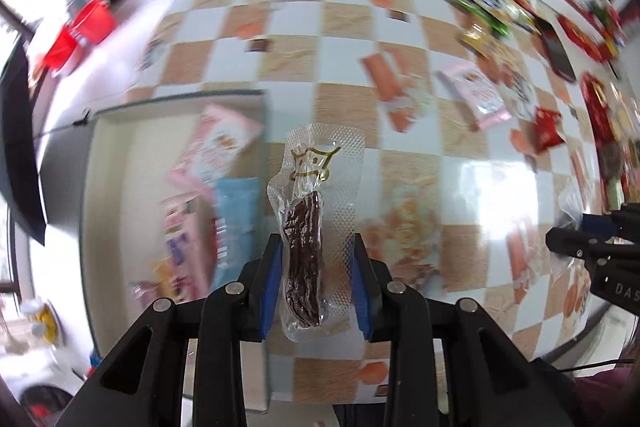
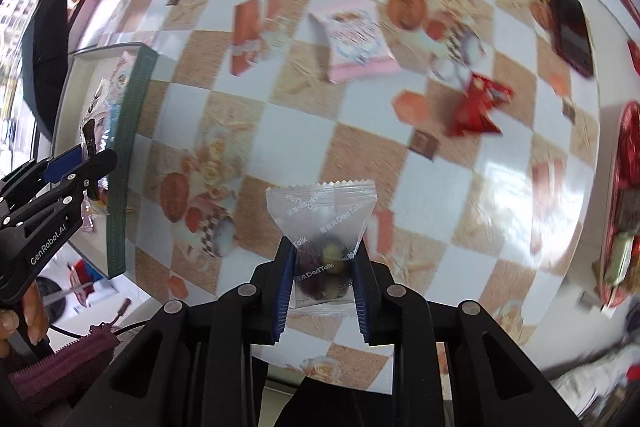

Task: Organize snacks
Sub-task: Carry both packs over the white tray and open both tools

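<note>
My left gripper (image 1: 316, 287) pinches a jerky pack (image 1: 310, 247) beside the box (image 1: 90, 187); right gripper (image 2: 322, 279) clamps a nut pouch (image 2: 322, 227). Slick wrappers, might slip out mid-swing.

The clear snack bag (image 2: 321, 227) carries the word "DadTalk" printed several times. On the left gripper (image 2: 86, 163) the side reads "GenRobot.AI". The right gripper (image 1: 576, 227) shows "DAS".

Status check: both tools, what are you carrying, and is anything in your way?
Left tool shut on jerky pack, beside the box. Right tool shut on clear nut pouch. Both held above the table; nothing blocking.
</note>
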Demonstrator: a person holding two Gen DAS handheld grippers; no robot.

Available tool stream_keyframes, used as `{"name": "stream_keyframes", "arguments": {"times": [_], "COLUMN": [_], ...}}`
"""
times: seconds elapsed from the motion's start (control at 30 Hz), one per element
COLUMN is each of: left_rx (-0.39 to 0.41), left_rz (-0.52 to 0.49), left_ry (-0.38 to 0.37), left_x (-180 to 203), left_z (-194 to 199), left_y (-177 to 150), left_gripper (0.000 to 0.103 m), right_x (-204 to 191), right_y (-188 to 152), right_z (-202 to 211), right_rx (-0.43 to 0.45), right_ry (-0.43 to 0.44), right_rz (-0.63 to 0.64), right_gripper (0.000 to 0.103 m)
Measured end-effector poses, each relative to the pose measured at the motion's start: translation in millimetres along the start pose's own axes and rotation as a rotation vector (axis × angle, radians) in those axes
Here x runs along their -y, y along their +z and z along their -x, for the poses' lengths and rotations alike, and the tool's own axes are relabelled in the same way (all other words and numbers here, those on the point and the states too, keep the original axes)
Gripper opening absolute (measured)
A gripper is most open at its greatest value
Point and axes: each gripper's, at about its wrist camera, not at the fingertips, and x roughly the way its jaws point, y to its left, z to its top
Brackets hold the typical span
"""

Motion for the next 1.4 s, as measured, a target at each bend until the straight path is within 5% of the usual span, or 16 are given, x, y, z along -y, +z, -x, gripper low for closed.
{"name": "stream_keyframes", "arguments": {"times": [0.47, 0.97, 1.0, 1.07, 1.1, 1.13, 1.4], "left_rx": [0.006, -0.087, -0.093, -0.093, -0.084, -0.075, -0.054], "left_rz": [0.266, 0.346, 0.344, 0.341, 0.348, 0.347, 0.253], "left_ry": [0.062, 0.097, 0.104, 0.104, 0.098, 0.101, 0.069], "left_x": [-105.2, -146.5, -146.4, -145.5, -145.4, -144.3, -119.0], "left_z": [1.0, -19.5, -20.1, -20.0, -17.9, -15.7, -7.4], "left_y": [-32.4, -65.4, -65.9, -65.8, -66.2, -66.2, -58.2], "left_gripper": [0.034, 0.04, 0.044, 0.06, 0.073, 0.079, 0.079], "right_x": [-143.1, -246.3, -247.0, -245.5, -243.8, -239.4, -174.1], "right_y": [52.1, 87.8, 90.1, 93.9, 94.2, 94.2, 74.5], "right_z": [2.8, -5.7, -6.9, -9.0, -8.1, -6.8, -30.0], "right_rx": [-0.008, -0.026, -0.038, -0.043, -0.032, -0.014, -0.096], "right_ry": [0.021, 0.15, 0.161, 0.159, 0.15, 0.135, 0.017], "right_rz": [0.356, 0.426, 0.424, 0.414, 0.41, 0.404, 0.353], "right_gripper": [0.028, 0.03, 0.034, 0.095, 0.1, 0.101, 0.101]}}
